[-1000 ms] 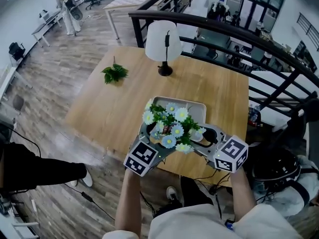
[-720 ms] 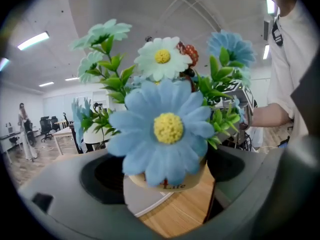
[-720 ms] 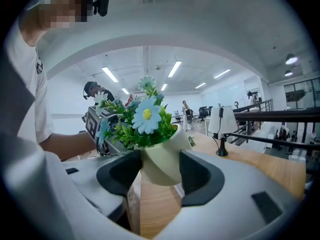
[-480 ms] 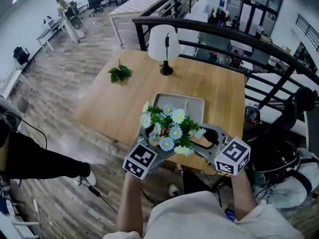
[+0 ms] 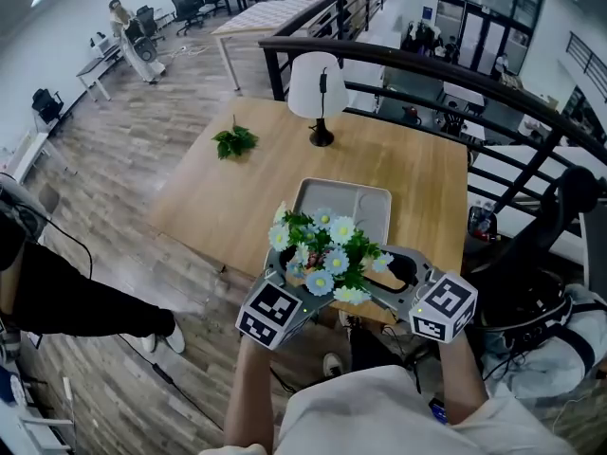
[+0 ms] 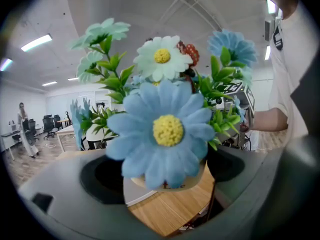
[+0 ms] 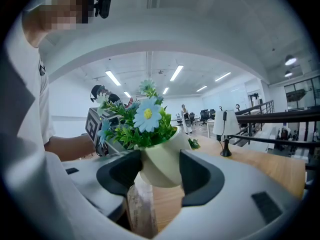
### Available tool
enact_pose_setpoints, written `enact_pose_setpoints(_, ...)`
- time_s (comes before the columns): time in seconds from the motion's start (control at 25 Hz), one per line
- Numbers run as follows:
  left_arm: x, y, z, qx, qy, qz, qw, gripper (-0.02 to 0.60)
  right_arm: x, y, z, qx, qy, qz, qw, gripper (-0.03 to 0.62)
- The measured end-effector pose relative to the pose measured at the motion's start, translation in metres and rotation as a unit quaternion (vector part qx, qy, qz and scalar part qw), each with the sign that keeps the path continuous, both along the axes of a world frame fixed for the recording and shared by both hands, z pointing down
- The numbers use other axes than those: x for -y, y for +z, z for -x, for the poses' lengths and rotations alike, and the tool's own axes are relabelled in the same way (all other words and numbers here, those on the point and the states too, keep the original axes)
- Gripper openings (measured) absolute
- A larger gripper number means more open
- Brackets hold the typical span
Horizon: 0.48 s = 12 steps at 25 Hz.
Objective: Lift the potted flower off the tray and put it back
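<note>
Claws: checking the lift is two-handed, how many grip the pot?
2: left claw on the left of the pot, right claw on its right, both shut on it.

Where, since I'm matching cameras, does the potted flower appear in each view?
Head view: potted flower lower centre, above the near edge of the wooden table.
Left gripper view: potted flower fills the centre.
Right gripper view: potted flower centre, pot between the jaws.
Shared landmark: that table.

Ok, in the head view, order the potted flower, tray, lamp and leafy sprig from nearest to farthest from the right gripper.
1. Potted flower, between the right gripper's jaws.
2. Tray, on the table just beyond.
3. Lamp, far edge, centre.
4. Leafy sprig, far left.
</note>
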State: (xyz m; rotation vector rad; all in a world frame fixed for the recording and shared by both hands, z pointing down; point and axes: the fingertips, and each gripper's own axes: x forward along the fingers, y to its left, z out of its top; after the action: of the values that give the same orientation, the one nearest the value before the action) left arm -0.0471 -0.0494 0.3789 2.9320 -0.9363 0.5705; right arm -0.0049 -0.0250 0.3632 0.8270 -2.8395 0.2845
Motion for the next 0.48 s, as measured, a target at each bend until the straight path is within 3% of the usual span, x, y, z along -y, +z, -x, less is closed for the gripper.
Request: enact_pose_setpoints(0.48,0.019,0.014,-0.001,0.016,-0.001,0.018,0.9997,0.517,0.021,0.018,0.0,0.009,-0.002,0.015,1.0,0.249)
